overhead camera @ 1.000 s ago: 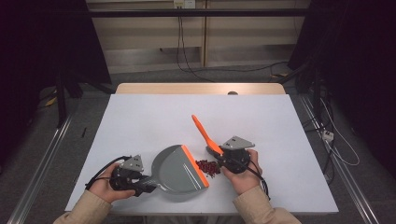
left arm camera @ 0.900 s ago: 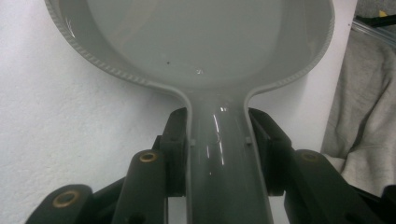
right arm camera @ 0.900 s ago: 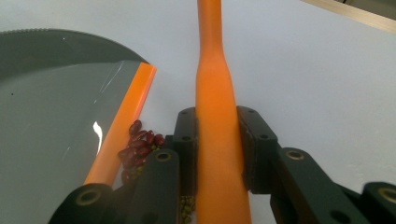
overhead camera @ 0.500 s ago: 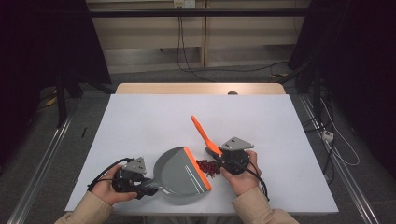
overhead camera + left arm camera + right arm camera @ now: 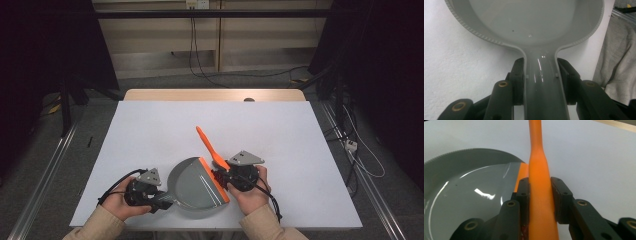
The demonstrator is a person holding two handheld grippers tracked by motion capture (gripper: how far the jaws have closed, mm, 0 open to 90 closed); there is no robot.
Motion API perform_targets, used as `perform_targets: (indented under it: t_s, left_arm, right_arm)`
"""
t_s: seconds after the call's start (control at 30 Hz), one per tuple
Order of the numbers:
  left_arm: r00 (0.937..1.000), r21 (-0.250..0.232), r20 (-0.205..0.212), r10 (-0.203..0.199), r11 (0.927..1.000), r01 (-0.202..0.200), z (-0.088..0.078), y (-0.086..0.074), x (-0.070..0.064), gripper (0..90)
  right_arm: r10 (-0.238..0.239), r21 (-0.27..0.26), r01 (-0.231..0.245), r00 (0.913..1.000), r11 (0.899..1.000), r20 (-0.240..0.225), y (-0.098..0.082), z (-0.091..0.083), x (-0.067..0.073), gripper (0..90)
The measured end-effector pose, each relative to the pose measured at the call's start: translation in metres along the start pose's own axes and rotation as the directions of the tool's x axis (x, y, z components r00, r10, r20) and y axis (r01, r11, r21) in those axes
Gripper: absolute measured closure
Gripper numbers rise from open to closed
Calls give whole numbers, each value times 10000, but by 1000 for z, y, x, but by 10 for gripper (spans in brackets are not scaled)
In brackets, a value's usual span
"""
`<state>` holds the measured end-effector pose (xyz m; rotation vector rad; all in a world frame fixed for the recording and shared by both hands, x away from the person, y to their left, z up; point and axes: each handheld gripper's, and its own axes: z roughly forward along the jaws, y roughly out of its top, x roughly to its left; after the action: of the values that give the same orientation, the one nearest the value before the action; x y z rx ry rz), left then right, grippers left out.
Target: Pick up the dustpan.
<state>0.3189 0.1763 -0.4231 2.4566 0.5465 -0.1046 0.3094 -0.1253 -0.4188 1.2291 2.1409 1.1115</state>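
Tabletop (image 5: 150,130): white, work sits near its front edge, about midway along.

Dustpan (image 5: 192,185): grey, lying flat, orange lip turned toward my right so sweepings can slide in. My left hand-held gripper (image 5: 541,82) is clenched on its handle, pinning it so it won't skid under the brush's push.

Brush (image 5: 207,145): orange handle slants away toward the far edge, head at the lip. My right hand-held gripper (image 5: 540,195) is grasping the handle low, for short controlled strokes.
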Motion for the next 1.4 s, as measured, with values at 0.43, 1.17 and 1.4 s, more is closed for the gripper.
perform_targets:
  t_s: [0.43,1.17,1.4]
  left_arm:
    - [9999,-4,5,-160,9999,160,3,1,-1,623]
    - [9996,15,-49,-270,9996,271,6,-5,3,625]
    - [9993,-168,-128,-358,9992,356,7,-6,4,624]
  right_arm:
    - [419,-444,-424,9990,9981,-127,0,7,15,709]
    - [475,-1363,-520,9982,9893,-360,25,2,9,715]
    - [485,-1072,-454,9985,9932,270,13,4,-16,715]
